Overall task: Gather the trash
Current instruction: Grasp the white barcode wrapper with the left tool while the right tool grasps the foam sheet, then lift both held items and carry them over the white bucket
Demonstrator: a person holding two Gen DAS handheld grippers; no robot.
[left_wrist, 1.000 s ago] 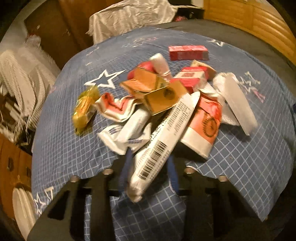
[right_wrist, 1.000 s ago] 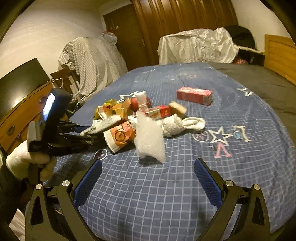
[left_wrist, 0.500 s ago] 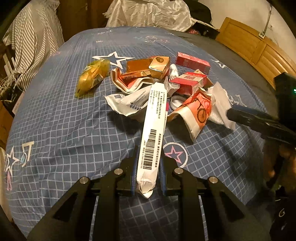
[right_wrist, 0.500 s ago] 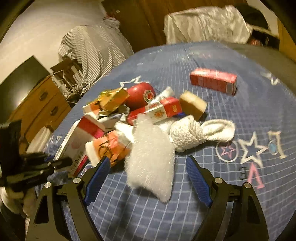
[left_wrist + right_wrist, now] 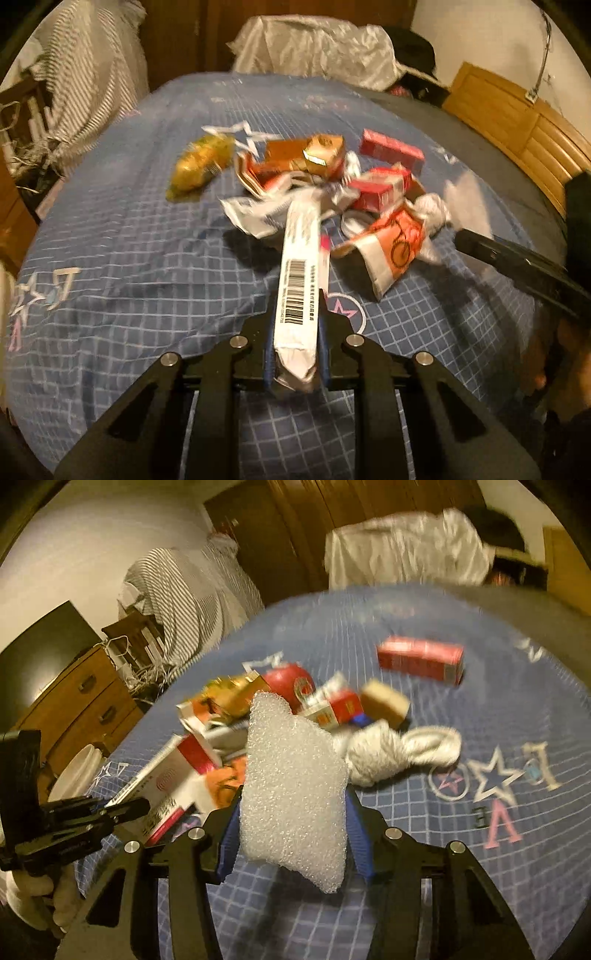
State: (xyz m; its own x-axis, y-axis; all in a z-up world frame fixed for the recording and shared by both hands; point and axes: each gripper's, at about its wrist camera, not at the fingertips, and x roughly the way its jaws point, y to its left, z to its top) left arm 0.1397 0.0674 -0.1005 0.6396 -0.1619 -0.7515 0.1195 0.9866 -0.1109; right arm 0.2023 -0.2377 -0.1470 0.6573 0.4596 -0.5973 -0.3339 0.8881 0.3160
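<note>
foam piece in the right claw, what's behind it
Behind the foam piece, partly hidden: a red round pack, small red-white boxes, an orange cup and a white rag. Whatever lies directly behind it cannot be seen.

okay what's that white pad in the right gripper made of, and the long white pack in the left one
White pad: probably soft packing foam, going by its bubbly, sparkly matte surface and pillow shape. Long pack: likely glossy plastic film with a printed barcode; its crimped end looks silvery, which suggests a foil lining.
</note>
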